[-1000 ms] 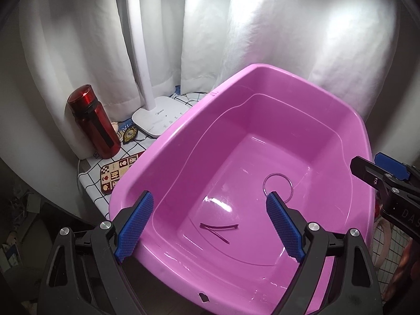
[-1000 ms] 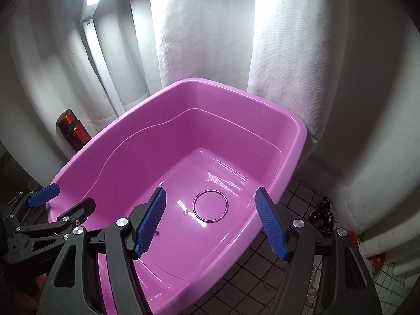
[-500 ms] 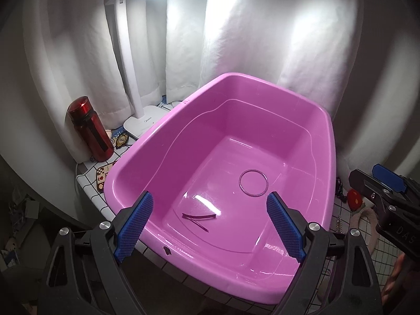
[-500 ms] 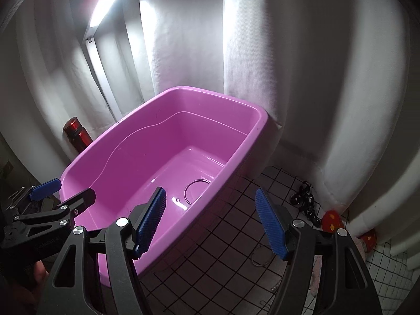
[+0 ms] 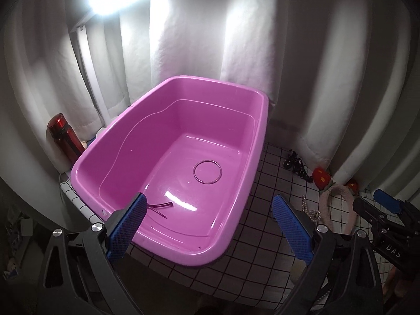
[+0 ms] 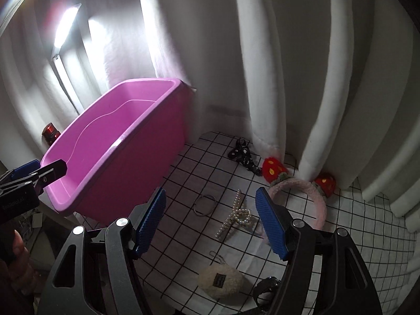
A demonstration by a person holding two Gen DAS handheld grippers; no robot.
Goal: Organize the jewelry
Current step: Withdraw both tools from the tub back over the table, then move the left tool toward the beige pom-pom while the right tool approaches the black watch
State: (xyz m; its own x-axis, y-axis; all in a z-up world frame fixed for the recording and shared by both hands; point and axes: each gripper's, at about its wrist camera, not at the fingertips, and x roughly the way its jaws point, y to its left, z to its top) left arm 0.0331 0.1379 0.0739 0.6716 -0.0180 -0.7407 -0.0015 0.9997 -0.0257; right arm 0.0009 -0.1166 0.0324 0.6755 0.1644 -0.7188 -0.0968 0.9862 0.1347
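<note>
Both tools gaping – bangle (image 5: pixel 207 172) in tub (image 5: pixel 258 141)

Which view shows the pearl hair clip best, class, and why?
The right wrist view: the pearl hair clip lies whole on the checked cloth, between the open right gripper's fingers. The left wrist view catches only a few pearls beside the left gripper's right finger.

White letters "DAS" readable on black body of right gripper (image 5: pixel 388 211), lower right of left wrist frame. Faint white lettering on left gripper (image 6: pixel 31 173) body, left edge of right wrist frame, too blurred to read. Small dark label on cream plush pouch (image 6: pixel 221 281), bottom centre, illegible.
</note>
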